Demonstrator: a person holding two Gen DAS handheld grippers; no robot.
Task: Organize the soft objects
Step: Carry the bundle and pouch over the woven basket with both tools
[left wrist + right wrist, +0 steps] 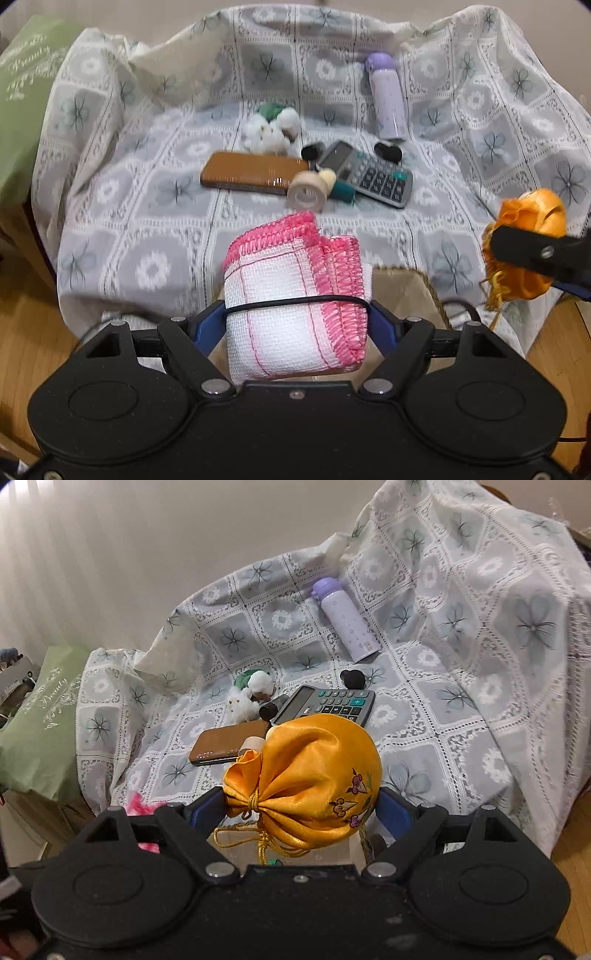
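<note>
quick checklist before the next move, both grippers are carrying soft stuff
1. Left gripper clamped on the folded pink-edged cloth: ok.
2. Right gripper clamped on the orange drawstring pouch: ok.
3. Pouch cord dangling loose below the jaws, could snag: not ok.
4. Black cable lying across the cloth: not ok.
5. Drop-off container: only a brown edge shows under the cloth: cannot tell.
6. Fluffy white toy left on the tablecloth: not ok.

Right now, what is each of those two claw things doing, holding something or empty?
Left gripper: closed on the folded pink-edged cloth.
Right gripper: closed on the orange satin pouch.
</note>
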